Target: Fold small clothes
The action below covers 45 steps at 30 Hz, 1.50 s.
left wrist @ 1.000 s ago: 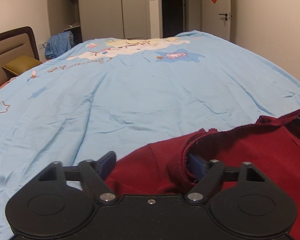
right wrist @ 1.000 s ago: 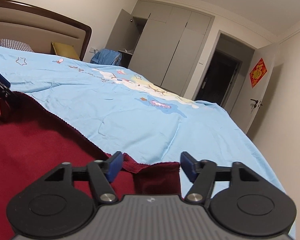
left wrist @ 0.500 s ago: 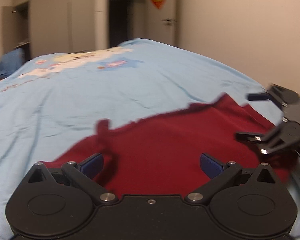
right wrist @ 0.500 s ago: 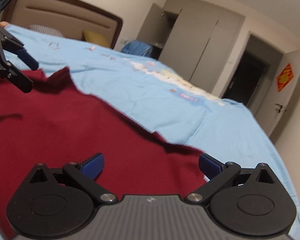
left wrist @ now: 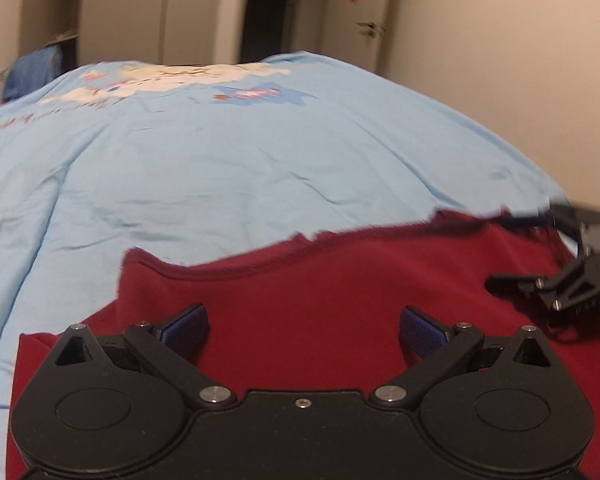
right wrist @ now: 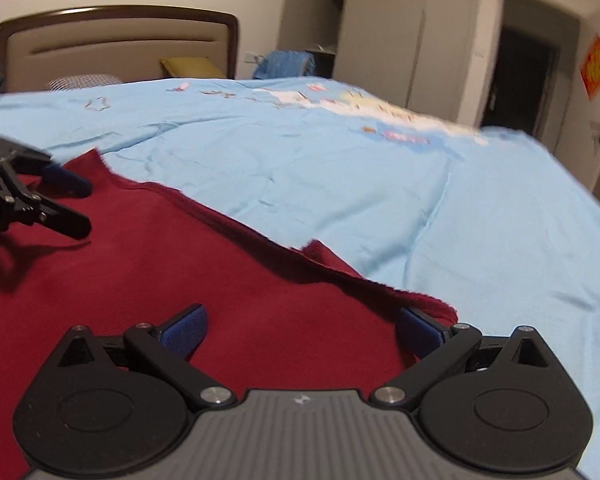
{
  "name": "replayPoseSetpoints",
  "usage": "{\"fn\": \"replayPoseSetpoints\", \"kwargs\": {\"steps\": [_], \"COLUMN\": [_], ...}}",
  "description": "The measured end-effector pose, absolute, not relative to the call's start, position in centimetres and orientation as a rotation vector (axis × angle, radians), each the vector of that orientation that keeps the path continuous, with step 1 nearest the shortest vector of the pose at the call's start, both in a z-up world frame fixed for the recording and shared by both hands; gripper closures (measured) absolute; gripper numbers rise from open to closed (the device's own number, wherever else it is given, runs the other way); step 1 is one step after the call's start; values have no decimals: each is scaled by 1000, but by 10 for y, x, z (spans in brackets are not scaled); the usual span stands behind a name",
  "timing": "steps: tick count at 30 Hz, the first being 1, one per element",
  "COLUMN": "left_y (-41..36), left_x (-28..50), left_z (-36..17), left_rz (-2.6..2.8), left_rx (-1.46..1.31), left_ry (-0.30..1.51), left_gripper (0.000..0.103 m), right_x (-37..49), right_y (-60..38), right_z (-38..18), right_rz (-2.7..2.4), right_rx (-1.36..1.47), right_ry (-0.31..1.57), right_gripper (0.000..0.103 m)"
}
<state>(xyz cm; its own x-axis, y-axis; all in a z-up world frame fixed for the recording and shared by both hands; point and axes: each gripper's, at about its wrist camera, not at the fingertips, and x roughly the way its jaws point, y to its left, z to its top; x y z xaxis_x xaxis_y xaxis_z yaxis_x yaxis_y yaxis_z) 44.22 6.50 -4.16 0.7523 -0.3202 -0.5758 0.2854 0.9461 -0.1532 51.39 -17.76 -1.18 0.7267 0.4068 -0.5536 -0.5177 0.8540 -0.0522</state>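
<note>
My left tool (left wrist: pixel 303 326) hangs over the dark red garment (left wrist: pixel 340 300) with its blue-padded fingers (left wrist: pixel 186 326) spread wide apart, gripping nothing; red cloth fills the gap between them. My right tool (right wrist: pixel 302 328) is likewise spread wide, empty, its left pad over the cloth and its right pad (right wrist: pixel 418 336) just at the garment's frayed near-right corner.

Each tool shows in the other's camera. From the left wrist I see the right tool (left wrist: pixel 516 248) at the right edge of the view, fingers apart, one near the garment's far edge and the other over the cloth. From the right wrist, the left tool (right wrist: pixel 78 208) sits at the left edge, fingers apart above the red cloth, casting a shadow on it.

The garment (right wrist: pixel 180 280) lies spread mostly flat on the bed, on a light blue sheet (left wrist: pixel 240 168) printed with cartoon figures. Its far edge runs ragged across the sheet, with a small raised flap at the left corner in the left wrist view.

Beyond the sheet I see a padded headboard (right wrist: pixel 116 52) with a dark frame, a yellow cushion (right wrist: pixel 190 67) and a checked pillow (right wrist: pixel 80 80) against it, a blue bundle of cloth (right wrist: pixel 286 62) near pale wardrobes (right wrist: pixel 380 32), a dark doorway (right wrist: pixel 520 76) and a red paper decoration (right wrist: pixel 596 66) on a door. Both views are slightly blurred.
</note>
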Motion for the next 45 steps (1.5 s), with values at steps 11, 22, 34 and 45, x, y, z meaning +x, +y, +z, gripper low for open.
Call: {"fn": "replayPoseSetpoints", "kwargs": {"steps": [11, 22, 34, 45], "left_y": [106, 104, 105, 99], "left_x": [446, 444, 442, 413], "left_z": [-68, -67, -68, -47], "left_rz": [-376, -374, -373, -241], "left_rx": [-385, -376, -376, -322], "left_ry": [519, 520, 515, 464], "left_gripper": [1, 1, 1, 1], "right_x": [532, 528, 523, 509], "right_y": [-222, -224, -220, -208], "right_z": [-29, -27, -26, -19], "right_rz": [582, 579, 562, 483], "right_rx": [65, 75, 60, -47], "right_ry": [567, 557, 545, 512], "right_gripper": [0, 1, 1, 0]}}
